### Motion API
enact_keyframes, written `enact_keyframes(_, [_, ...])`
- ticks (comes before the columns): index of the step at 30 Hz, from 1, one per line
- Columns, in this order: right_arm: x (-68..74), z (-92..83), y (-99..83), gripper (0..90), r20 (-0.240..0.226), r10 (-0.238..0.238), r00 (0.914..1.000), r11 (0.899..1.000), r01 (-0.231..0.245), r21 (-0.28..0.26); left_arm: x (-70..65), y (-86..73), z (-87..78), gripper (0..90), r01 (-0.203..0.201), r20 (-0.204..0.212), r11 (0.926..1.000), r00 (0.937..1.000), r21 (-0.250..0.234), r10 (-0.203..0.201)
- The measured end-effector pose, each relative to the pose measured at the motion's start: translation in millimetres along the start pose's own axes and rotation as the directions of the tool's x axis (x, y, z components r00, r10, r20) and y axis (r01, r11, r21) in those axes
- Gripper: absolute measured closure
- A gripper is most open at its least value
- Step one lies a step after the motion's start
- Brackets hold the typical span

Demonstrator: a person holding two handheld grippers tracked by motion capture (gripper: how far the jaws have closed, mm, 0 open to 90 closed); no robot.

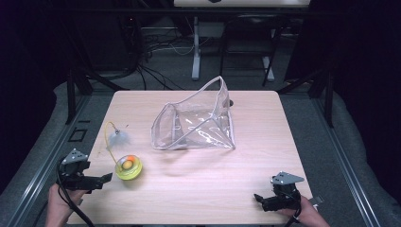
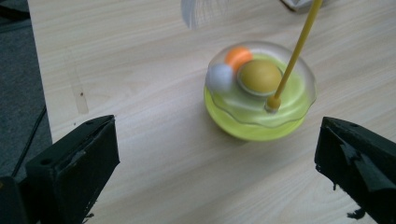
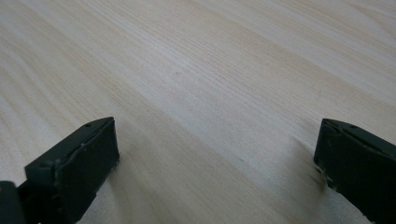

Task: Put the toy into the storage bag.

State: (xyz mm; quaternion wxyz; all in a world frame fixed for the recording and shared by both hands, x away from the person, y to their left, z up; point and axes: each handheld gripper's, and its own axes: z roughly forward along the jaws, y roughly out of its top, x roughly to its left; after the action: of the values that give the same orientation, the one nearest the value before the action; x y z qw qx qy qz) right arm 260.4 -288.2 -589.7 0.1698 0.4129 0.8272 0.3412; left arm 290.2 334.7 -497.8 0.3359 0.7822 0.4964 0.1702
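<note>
A yellow-green dome toy [image 1: 128, 167] [image 2: 259, 91] with small balls under a clear cover sits at the table's left front. A yellow wire with a pale feather [image 1: 117, 138] rises from it. My left gripper [image 1: 105, 179] [image 2: 217, 175] is open just left of the toy, which lies ahead between its jaws without touching them. A clear plastic pouch [image 1: 196, 120] lies open in the table's middle. My right gripper [image 1: 259, 200] [image 3: 217, 172] is open near the front right corner, low over bare wood [image 3: 196, 84].
The wooden table [image 1: 255, 156] has free room across its front and right. Grey floor [image 2: 18, 93] runs past its left edge. Desk legs and cables [image 1: 196, 52] stand behind the far edge.
</note>
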Motion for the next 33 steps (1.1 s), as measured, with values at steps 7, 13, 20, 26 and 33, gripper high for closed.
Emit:
enact_keyframes(7, [0.0, 0.0, 0.0, 0.0, 0.000, 0.000, 1.0000, 1.000, 0.000, 0.000, -8.9, 18.5, -4.8, 0.0, -0.032, 0.030, 0.9984, 0.9990, -0.046, 0.033])
enact_keyframes(13, [0.0, -0.2, 0.0, 0.0, 0.000, -0.001, 1.0000, 1.000, 0.001, 0.002, -12.5, 27.9, -4.1, 0.0, -0.041, 0.053, 0.9980, 0.9976, -0.048, 0.044])
enact_keyframes(20, [-0.1, -0.4, -0.1, 0.0, 0.001, -0.001, 1.0000, 1.000, 0.001, 0.003, -11.8, 33.1, -3.6, 0.0, -0.044, 0.063, 0.9977, 0.9969, -0.051, 0.048])
enact_keyframes(26, [0.1, -0.5, -0.2, 0.0, -0.001, 0.000, 1.0000, 1.000, 0.000, 0.002, -11.6, 40.0, -6.4, 0.0, -0.014, 0.093, 0.9968, 0.9955, -0.079, 0.021])
enact_keyframes(33, [0.2, -0.5, -0.4, 0.0, 0.000, 0.001, 1.0000, 1.000, -0.001, -0.001, -13.0, 56.1, -14.6, 2.3, -0.029, 0.072, 0.9954, 0.9968, -0.092, 0.036])
